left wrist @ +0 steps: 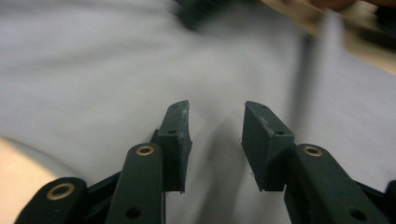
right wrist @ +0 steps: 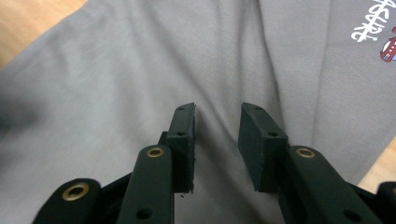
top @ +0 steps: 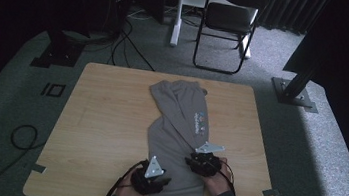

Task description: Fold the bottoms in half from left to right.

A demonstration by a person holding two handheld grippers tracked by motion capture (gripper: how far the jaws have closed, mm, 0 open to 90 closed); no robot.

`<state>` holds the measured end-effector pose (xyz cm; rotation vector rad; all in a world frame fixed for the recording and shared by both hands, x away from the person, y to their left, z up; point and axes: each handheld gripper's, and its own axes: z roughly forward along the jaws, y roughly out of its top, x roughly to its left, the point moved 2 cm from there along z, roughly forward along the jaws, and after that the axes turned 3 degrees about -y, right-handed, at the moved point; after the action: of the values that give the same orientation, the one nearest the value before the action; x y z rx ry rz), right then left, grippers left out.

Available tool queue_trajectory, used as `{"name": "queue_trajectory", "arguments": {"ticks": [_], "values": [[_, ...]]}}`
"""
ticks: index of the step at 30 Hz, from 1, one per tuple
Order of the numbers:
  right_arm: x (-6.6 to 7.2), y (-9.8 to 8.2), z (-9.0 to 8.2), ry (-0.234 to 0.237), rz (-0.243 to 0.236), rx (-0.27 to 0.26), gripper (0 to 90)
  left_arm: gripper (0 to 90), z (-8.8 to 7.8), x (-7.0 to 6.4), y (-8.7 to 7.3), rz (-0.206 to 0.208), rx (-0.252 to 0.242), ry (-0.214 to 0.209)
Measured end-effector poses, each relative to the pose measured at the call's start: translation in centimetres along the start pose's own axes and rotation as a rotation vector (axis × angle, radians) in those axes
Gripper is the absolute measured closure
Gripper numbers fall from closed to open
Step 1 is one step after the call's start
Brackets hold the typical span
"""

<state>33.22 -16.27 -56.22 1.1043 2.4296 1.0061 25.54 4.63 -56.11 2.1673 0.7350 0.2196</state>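
A grey garment (top: 179, 124) with a small printed logo (top: 200, 121) lies lengthwise down the middle of the wooden table (top: 104, 119), partly folded over itself. At its near end my left gripper (top: 151, 180) hovers over the cloth's left side, and my right gripper (top: 203, 163) sits over its right side. Seen from the left gripper view, my left gripper (left wrist: 217, 112) has its jaws apart above blurred grey cloth (left wrist: 93, 70), pinching nothing. From the right gripper view, my right gripper (right wrist: 217, 114) also stands with jaws apart over the cloth (right wrist: 116, 84), with the logo (right wrist: 380, 32) at the upper right.
Bare wood flanks the garment on both sides. Past the table's far edge stands a folding chair (top: 227, 24) on grey carpet. Black post bases (top: 294, 92) (top: 56, 56) sit at the far corners, and cables (top: 22, 134) lie on the floor at left.
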Motion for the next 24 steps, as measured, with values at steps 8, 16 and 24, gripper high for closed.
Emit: {"name": "queue_trajectory", "arguments": {"ticks": [8, 16, 24], "values": [[0.4, -1.1, -1.2, 0.012, -0.007, 0.011, 69.3, 62.6, 2.2, 5.5, 3.3, -0.02, 0.035, 0.194], [-0.3, 1.7, -0.9, -0.077, -0.027, -0.106, 63.4, 63.0, 2.7, 6.2, 2.4, -0.054, 0.034, 0.196], [-1.6, 5.4, 4.0, -0.111, -0.056, -0.038, 61.7, 64.7, 2.0, 6.0, 1.4, -0.055, -0.001, 0.149]]}}
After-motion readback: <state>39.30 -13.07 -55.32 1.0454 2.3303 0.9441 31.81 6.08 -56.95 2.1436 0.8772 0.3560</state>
